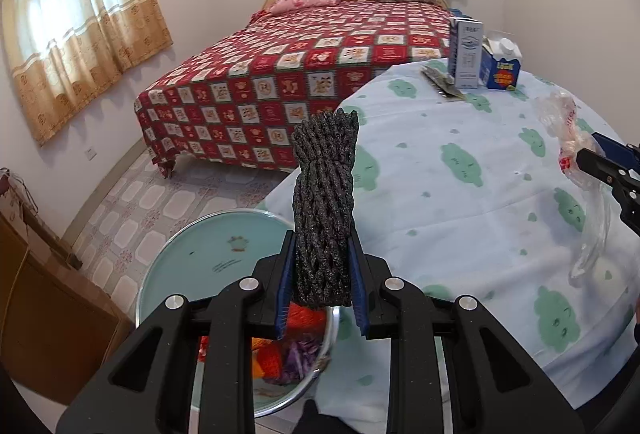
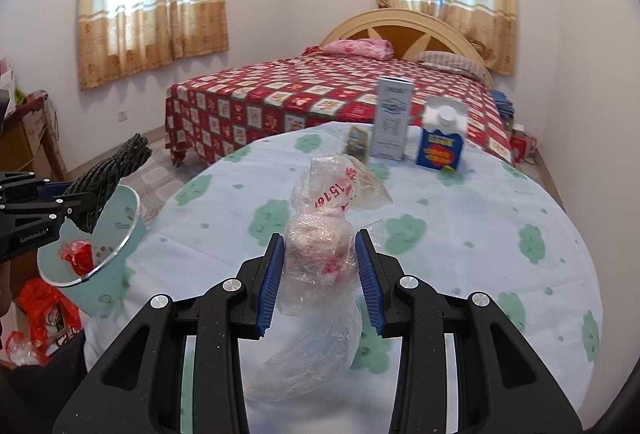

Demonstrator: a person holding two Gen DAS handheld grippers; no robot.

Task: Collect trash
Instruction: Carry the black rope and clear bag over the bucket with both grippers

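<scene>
My left gripper point(image 1: 322, 266) is shut on a dark foam net sleeve point(image 1: 325, 202) and holds it upright over the light blue trash bin point(image 1: 192, 254), which stands by the table's left edge. The sleeve point(image 2: 108, 180) and bin point(image 2: 116, 234) also show in the right wrist view, with red trash inside the bin. My right gripper point(image 2: 320, 266) is shut on a crumpled clear plastic bag point(image 2: 320, 254) with red print, held above the table point(image 2: 500, 274). The bag point(image 1: 576, 154) shows at the right in the left wrist view.
The round table point(image 1: 460, 194) has a pale blue cloth with green clouds. At its far side stand a tall grey carton point(image 2: 394, 118), a blue and white carton point(image 2: 442, 142) and a flat wrapper point(image 2: 357, 144). A bed point(image 2: 320, 94) lies behind. Red bags point(image 2: 48, 318) lie on the floor.
</scene>
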